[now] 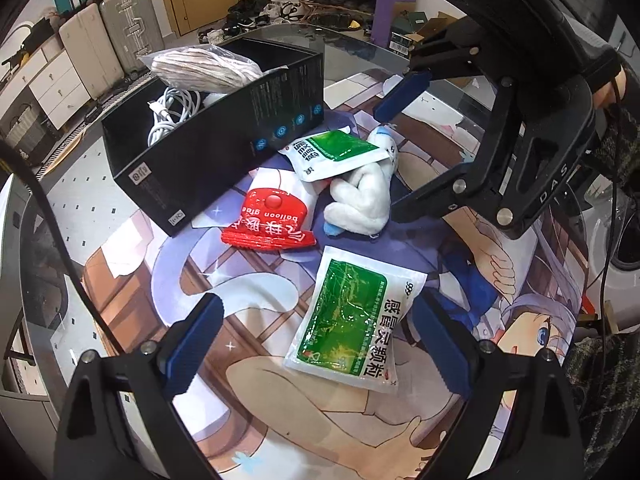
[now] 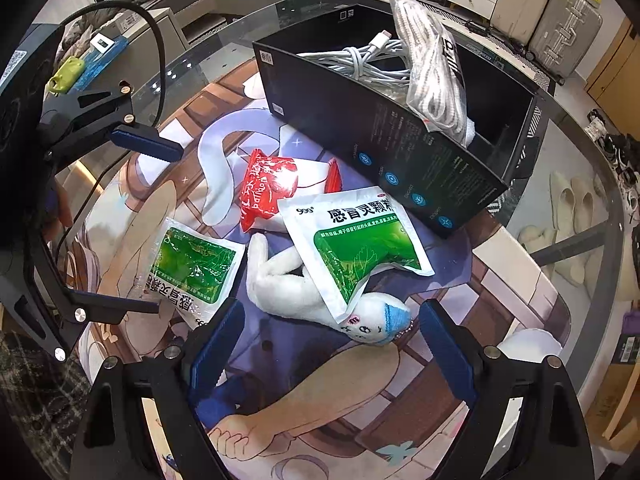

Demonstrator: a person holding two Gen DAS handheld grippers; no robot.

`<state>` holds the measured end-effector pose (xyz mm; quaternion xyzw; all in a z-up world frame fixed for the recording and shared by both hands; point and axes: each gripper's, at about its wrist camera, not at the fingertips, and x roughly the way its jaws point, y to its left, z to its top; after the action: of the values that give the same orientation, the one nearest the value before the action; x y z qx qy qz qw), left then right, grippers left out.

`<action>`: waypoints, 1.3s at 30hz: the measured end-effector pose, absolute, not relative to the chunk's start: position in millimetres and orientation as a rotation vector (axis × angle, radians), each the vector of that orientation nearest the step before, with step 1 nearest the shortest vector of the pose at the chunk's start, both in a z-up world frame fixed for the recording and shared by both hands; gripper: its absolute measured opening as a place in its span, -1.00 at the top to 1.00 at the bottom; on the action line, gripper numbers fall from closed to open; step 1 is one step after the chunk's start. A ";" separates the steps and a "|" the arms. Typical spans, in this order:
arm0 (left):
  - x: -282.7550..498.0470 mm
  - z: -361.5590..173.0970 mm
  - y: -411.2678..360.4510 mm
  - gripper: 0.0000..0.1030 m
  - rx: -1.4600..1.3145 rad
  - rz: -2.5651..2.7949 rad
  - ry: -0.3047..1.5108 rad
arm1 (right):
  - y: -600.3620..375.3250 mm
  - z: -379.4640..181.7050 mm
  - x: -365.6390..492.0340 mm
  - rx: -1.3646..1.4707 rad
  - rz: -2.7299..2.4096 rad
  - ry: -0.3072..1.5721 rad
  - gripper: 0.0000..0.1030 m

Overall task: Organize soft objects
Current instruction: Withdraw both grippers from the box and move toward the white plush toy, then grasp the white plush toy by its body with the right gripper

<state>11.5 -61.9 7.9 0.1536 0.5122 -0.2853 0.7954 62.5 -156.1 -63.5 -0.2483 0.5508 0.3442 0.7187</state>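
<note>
Both grippers point down over a printed mat (image 1: 248, 312). My left gripper (image 1: 320, 344) is open above a green-and-white medicine packet (image 1: 352, 320), whose right edge lies close to one blue pad (image 1: 440, 344). My right gripper (image 2: 332, 352) is open just in front of a white plush toy (image 2: 288, 284). A second green-and-white packet (image 2: 360, 240) lies across the toy. A red balloon-glue packet (image 2: 268, 188) lies behind them. The black box (image 2: 400, 140) holds a white cable (image 2: 360, 60) and a bagged cord bundle (image 2: 432, 80).
The mat covers a round glass table (image 2: 592, 184), and its edge curves past the box. Suitcases (image 1: 120, 40) and drawers stand beyond it. Shoes (image 1: 256, 16) litter the floor. A black cable (image 2: 156, 40) loops from the left gripper.
</note>
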 end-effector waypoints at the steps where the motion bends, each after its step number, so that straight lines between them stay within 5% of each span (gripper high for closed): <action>1: 10.4 6.4 -62.3 -0.86 0.331 -0.616 1.103 | -153.9 -64.9 62.9 -0.560 0.765 1.221 -0.77; 14: 7.9 -4.0 -68.2 -0.86 0.337 -0.660 1.115 | -118.2 -85.2 60.1 -0.813 0.837 1.246 -0.74; 25: 4.0 -13.0 -75.9 -0.86 0.377 -0.705 1.110 | -106.8 -93.9 65.5 -0.849 0.920 1.259 -0.23; 36: -1.2 -22.2 -84.8 -0.86 0.417 -0.729 1.103 | -104.9 -98.0 54.8 -0.895 0.979 1.223 -0.16; 39: -1.9 -25.9 -87.6 -0.86 0.427 -0.734 1.105 | -114.3 -96.6 46.5 -0.903 0.987 1.226 -0.01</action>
<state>-1.9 -87.6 -25.9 0.1966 0.5090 -0.3380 0.7668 46.5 -114.3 -96.6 -0.3921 0.5322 0.4287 0.6158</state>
